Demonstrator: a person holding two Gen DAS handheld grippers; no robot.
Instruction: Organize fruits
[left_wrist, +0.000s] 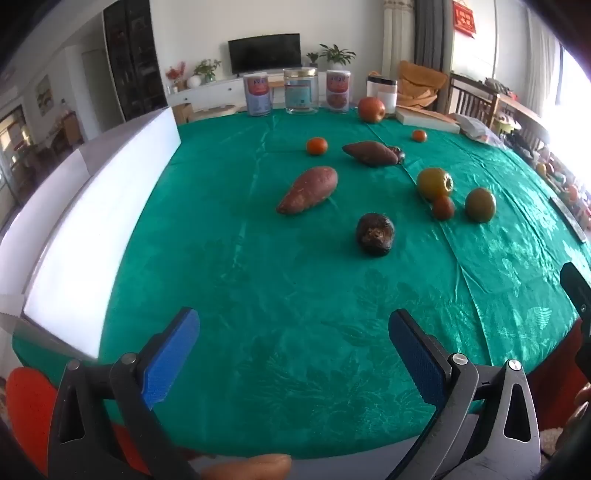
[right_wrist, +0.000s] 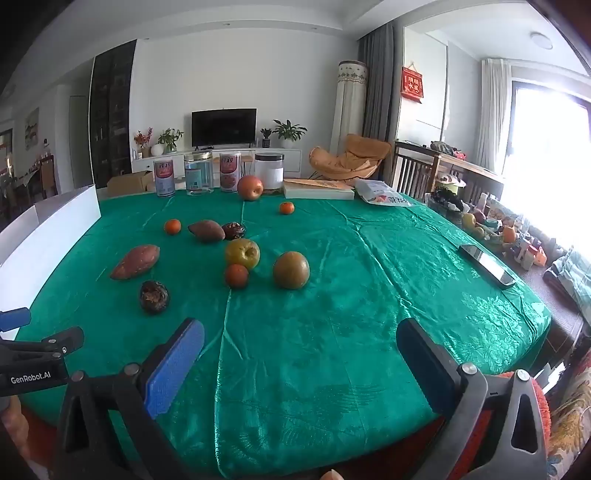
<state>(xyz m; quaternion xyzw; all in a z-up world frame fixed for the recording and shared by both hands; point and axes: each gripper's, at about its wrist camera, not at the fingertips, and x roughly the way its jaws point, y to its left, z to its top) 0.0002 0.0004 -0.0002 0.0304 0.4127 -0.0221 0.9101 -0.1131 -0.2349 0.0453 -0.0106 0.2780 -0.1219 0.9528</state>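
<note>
Both claws are hovering over the near edge of the worktop (right_wrist: 369, 332), which is draped in a shiny green cloth, and both are standing wide apart with nothing between their blue pads. The left claw (left_wrist: 293, 354) is tilting down toward bare cloth; the right claw (right_wrist: 301, 363) is doing the same further to the right, and the left tool's black body is showing at the left edge of the right wrist view.

The fruits are lying scattered well ahead of both claws, none touching a pad. Closest to the left claw is sitting a dark, wrinkled round fruit (left_wrist: 375, 234), straight ahead and slightly right of its centre line. Beyond it a reddish sweet potato (left_wrist: 308, 190) is lying slantwise, with a second, darker sweet potato (left_wrist: 371, 153) further back and a dark shrivelled item just beside its right end. To the right, a yellow-green apple (left_wrist: 434, 182), a small red-orange fruit (left_wrist: 443, 207) just beside it and a greenish-brown round fruit (left_wrist: 480, 205) are clustering together. Two small oranges (left_wrist: 317, 145) are sitting further back, apart from each other, and a large red apple (left_wrist: 371, 109) is standing near the far edge beside a row of jars and tins (left_wrist: 301, 92). A white box (left_wrist: 92, 221) is lying along the left side of the worktop, and a phone (right_wrist: 485, 264) is resting near the right edge.
</note>
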